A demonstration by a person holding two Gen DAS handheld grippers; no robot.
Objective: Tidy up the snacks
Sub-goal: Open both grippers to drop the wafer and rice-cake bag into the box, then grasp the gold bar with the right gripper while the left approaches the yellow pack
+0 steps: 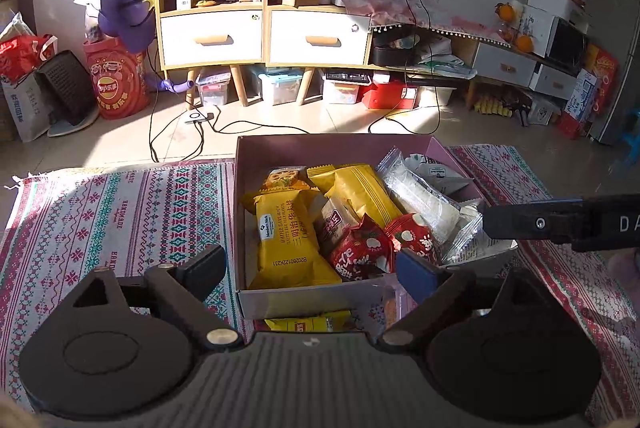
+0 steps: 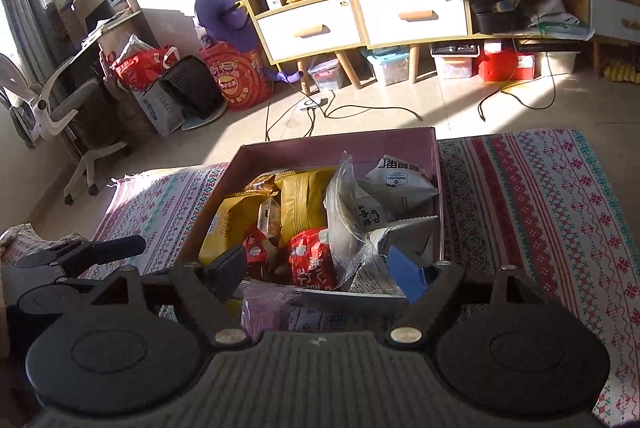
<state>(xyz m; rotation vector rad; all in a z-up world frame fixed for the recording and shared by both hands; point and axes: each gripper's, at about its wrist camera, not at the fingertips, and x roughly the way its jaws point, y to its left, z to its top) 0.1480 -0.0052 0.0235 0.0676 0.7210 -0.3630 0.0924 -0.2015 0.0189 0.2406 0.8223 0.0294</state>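
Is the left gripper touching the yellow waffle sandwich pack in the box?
Apart. In the left wrist view the left gripper stands open at the box's near wall; the yellow waffle sandwich pack lies inside, clear of both fingers.

Pink box on a patterned cloth, crammed with snacks — yellow packs, red packets, clear bag, white pouches. Right gripper at the near wall, fingers spread wide, nothing between them. Left gripper low at the left edge — state unclear.
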